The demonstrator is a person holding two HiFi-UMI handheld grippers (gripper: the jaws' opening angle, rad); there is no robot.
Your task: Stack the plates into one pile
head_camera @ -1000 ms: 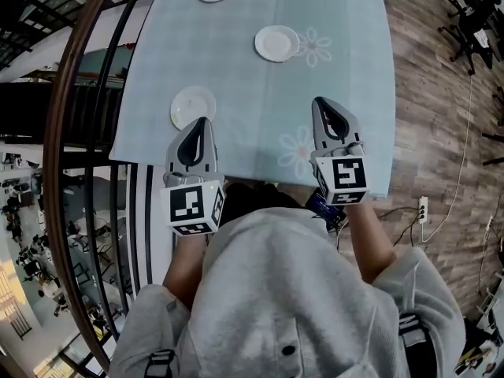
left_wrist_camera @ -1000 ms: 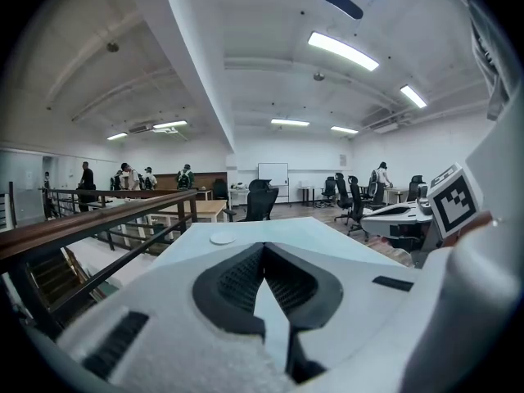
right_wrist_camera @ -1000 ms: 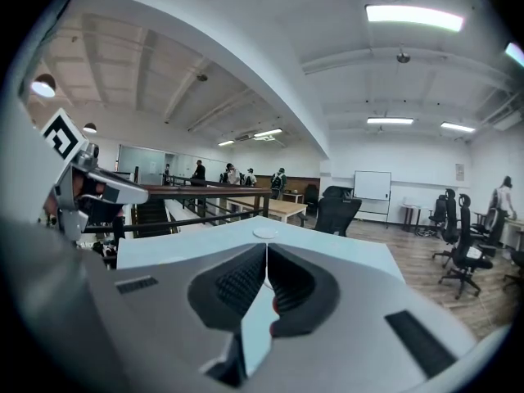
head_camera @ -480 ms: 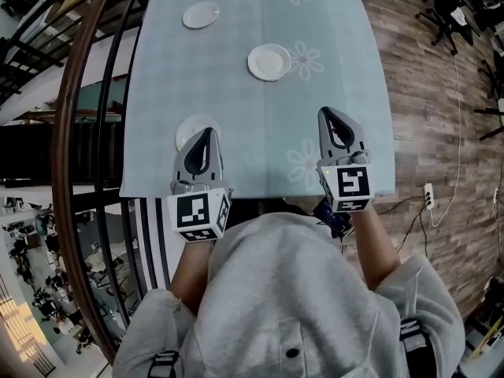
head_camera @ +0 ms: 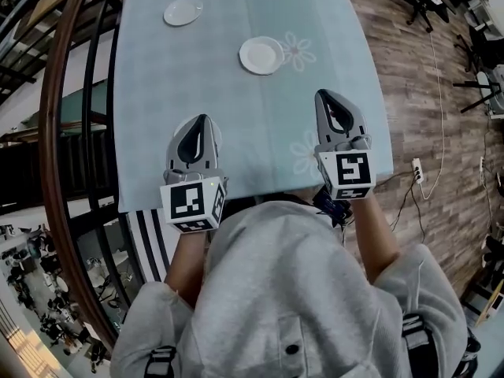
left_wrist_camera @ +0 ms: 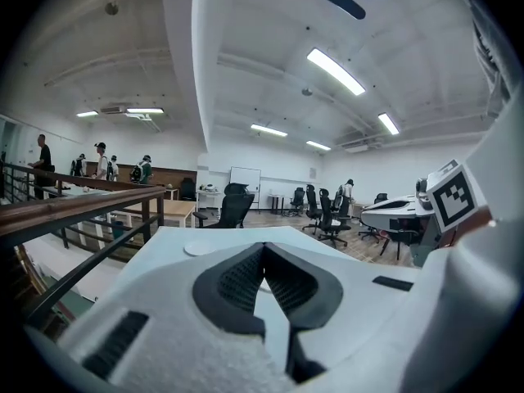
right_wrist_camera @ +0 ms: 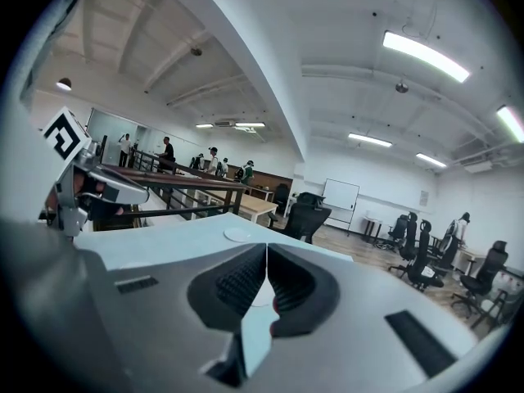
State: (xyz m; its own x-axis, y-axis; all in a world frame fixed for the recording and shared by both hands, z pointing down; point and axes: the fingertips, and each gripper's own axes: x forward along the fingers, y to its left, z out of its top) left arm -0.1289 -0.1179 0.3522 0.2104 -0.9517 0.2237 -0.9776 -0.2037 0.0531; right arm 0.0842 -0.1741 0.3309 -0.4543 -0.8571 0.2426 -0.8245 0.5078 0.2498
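Observation:
Three white plates lie apart on a pale blue flowered tablecloth [head_camera: 157,77]. The far plate [head_camera: 183,11] [left_wrist_camera: 201,250] [right_wrist_camera: 238,235] is at the back left. The middle plate [head_camera: 261,55] sits near a printed flower. The near plate [head_camera: 216,135] is mostly hidden under my left gripper [head_camera: 198,120], which hangs over it with jaws shut and nothing between them [left_wrist_camera: 263,246]. My right gripper [head_camera: 329,95] is over bare cloth to the right, also shut and empty [right_wrist_camera: 266,246].
A dark curved railing [head_camera: 59,132] with a drop to a lower floor runs along the table's left side. Wooden floor [head_camera: 409,93] with a cable and power strip [head_camera: 416,172] lies to the right. The table's near edge [head_camera: 260,197] is just before the person's body.
My left gripper has moved forward over the near plate and now covers most of it. The right gripper has shifted slightly forward. Both stay shut.

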